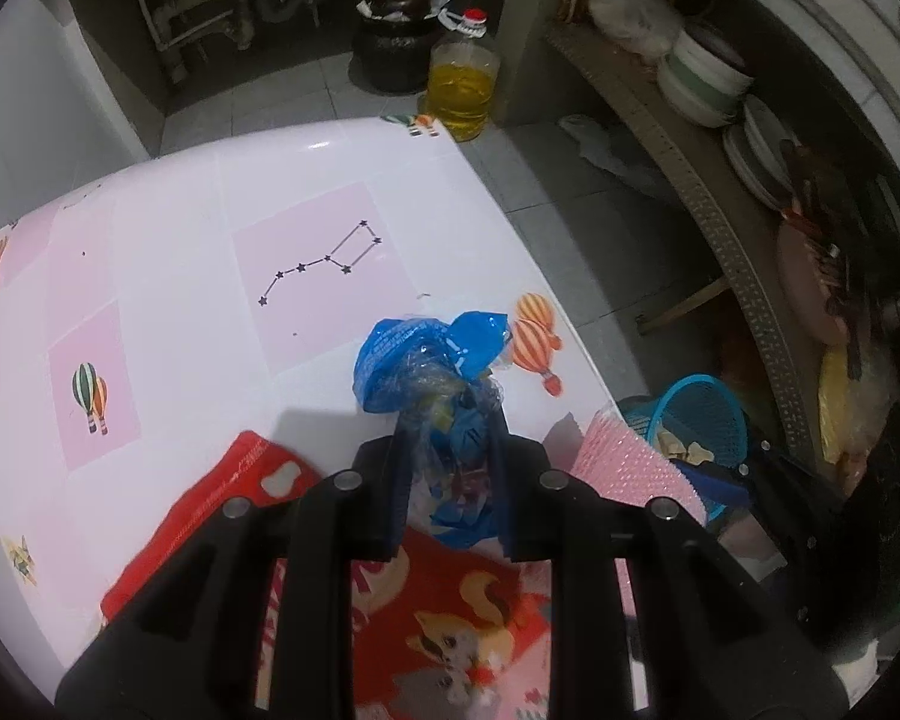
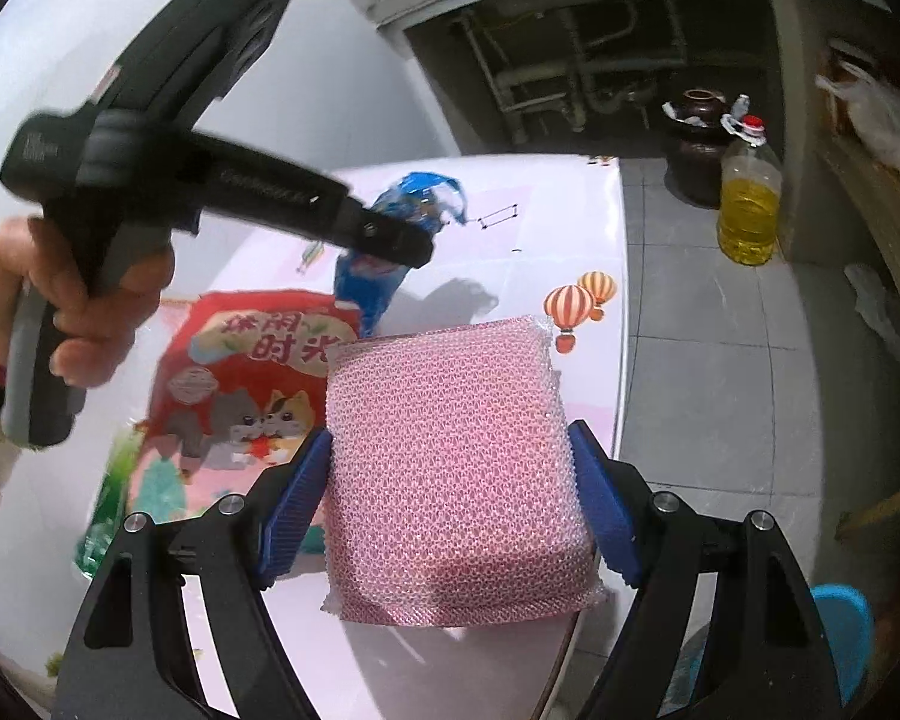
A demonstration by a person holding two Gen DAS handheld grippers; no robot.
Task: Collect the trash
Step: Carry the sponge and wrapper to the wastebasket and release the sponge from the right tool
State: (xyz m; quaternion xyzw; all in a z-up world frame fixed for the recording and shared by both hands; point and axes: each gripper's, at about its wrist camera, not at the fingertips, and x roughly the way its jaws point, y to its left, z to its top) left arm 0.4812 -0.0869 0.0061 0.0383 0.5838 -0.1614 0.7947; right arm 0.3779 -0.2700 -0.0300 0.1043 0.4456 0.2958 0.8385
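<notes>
Now both jaws hold trash: left gripper [image 1: 447,450] pinches the blue wrapper [image 1: 426,366] narrowly, right gripper [image 2: 450,504] spans the pink sponge [image 2: 456,480] wide. Keep both squeezes firm while carrying to the basket [image 1: 690,420] beside the desk [image 1: 180,252].

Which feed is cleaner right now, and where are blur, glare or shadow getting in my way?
Left wrist view: sharp; the blue wrapper in the left gripper reads clearly, a small glare spot sits on the table, and the edges bend with fisheye. Right wrist view: the pink sponge in the right gripper is crisp, while the hand is motion-blurred; the wrapper casts a shadow.
</notes>
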